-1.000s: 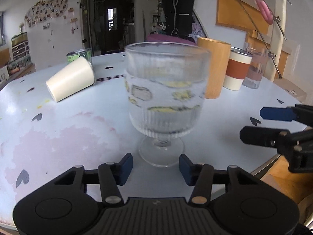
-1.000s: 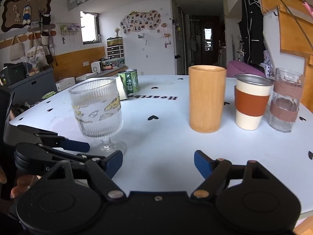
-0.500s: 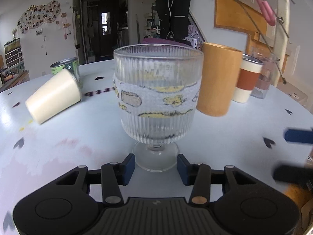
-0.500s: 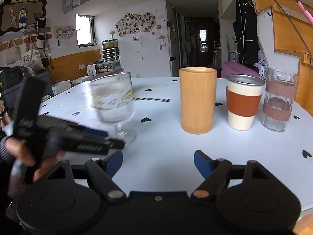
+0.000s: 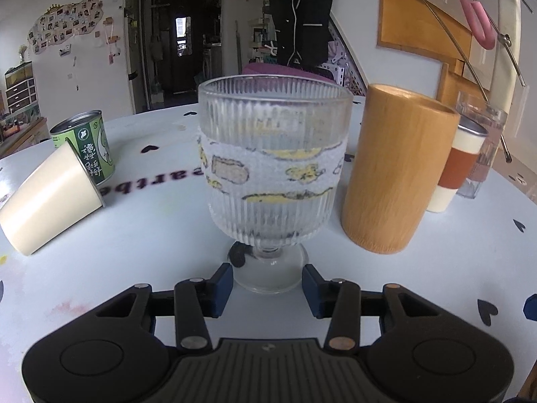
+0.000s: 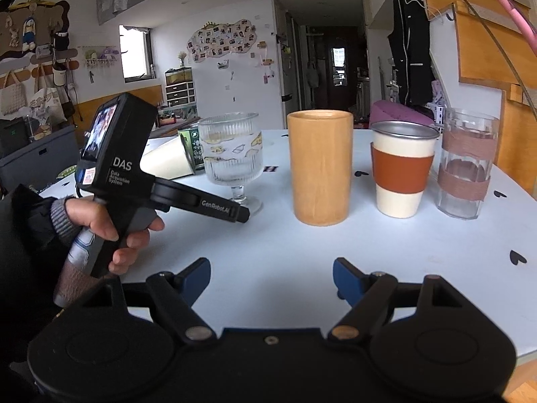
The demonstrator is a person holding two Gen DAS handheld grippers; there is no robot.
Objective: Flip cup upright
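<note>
While the ribbed glass [image 5: 273,181] is standing upright between the left gripper's [image 5: 267,288] parted fingers, the cream cup [image 5: 50,198] is lying sideways, far left on the worktop [image 5: 134,235], unflipped; the right gripper [image 6: 272,277] is hovering with fingers apart, empty.

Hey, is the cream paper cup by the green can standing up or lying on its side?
Lying on its side. The cream cup rests tilted on the table, rim against the green can.

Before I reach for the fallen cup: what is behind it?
A green tin stands right behind the cream cup, which lies on its side on the table. The cup's rim covers the tin's lower left; whether they touch is unclear.
</note>
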